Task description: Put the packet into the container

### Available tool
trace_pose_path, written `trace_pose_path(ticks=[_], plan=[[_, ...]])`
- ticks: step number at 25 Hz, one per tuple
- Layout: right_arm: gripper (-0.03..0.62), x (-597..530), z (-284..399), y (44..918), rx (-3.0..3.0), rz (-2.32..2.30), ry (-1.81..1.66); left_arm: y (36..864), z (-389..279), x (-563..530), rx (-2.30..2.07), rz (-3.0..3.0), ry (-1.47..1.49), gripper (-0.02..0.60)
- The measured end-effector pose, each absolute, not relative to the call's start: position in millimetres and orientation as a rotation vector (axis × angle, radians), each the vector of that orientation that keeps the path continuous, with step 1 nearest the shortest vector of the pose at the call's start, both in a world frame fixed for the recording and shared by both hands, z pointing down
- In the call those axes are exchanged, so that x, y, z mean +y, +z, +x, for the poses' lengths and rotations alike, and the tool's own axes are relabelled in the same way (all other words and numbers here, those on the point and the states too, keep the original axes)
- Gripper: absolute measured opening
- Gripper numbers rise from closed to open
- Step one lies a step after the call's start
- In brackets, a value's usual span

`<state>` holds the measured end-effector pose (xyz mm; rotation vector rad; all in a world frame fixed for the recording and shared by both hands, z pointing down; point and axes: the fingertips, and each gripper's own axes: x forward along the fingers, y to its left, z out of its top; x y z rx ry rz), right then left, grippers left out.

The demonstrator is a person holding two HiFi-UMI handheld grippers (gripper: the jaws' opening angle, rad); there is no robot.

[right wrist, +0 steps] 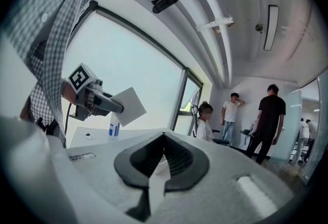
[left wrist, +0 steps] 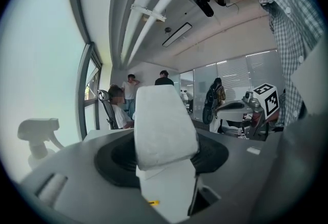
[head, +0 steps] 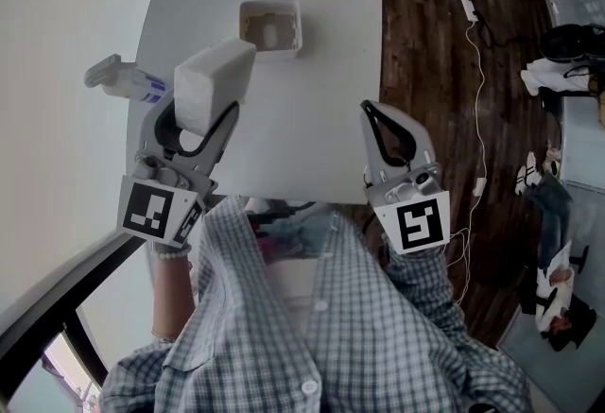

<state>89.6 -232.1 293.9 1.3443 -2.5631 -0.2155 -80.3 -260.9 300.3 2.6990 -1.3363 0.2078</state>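
Note:
My left gripper point(head: 206, 121) is shut on a white packet point(head: 214, 80) and holds it up above the white table point(head: 312, 118). In the left gripper view the packet point(left wrist: 164, 130) stands upright between the jaws and fills the middle. The open, square white container point(head: 270, 26) sits on the table just beyond and to the right of the packet. My right gripper point(head: 367, 109) hovers over the table's right side, shut with nothing in it. In the right gripper view the jaws point(right wrist: 164, 159) meet at the tip, and the packet point(right wrist: 128, 106) shows at the left.
A white spray bottle point(head: 123, 78) stands at the table's left edge. Dark wooden floor with a cable and power strip point(head: 470, 7) lies to the right of the table. Several people point(right wrist: 269, 120) stand or sit in the room behind.

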Motion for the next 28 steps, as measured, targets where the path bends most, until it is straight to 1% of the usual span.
trace_pose_path(ticks=[12, 28], plan=[[0.000, -250, 119, 303, -2.572, 1.356, -0.167, 311, -57, -301, -1.328, 2.690, 0.241, 0.262], [0.000, -254, 137, 326, -2.543, 1.368, -0.105, 361, -46, -358, -1.291, 2.659, 0.374, 0.262]])
